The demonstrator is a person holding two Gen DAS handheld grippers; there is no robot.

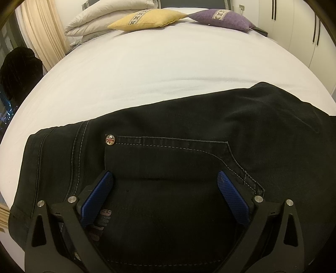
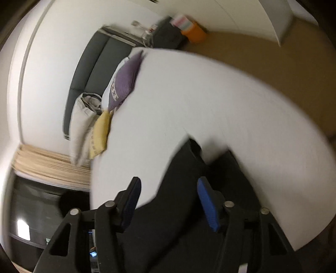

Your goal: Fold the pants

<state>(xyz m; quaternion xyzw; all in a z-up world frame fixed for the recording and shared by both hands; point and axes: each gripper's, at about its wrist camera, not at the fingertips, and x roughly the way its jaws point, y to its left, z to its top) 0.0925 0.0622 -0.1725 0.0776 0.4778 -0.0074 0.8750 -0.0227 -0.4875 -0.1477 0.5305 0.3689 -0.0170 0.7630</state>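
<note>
The black pants (image 1: 189,151) lie flat on the white bed (image 1: 147,69), near its front edge, with a back pocket and a small metal rivet (image 1: 110,140) facing up. The left gripper (image 1: 166,176) hangs just over the pocket; its blue pads (image 1: 231,195) stand wide apart and nothing is pinched between them. In the right wrist view, which is blurred, the right gripper (image 2: 169,184) is over another part of the pants (image 2: 178,210), where the dark cloth ends in two bumps on the sheet. Its jaws are spread, and the cloth shows between them, but the pads do not press on it. At the head of the bed lie a yellow cushion (image 1: 147,20), a purple cushion (image 1: 220,19) and white pillows (image 1: 100,16).
</note>
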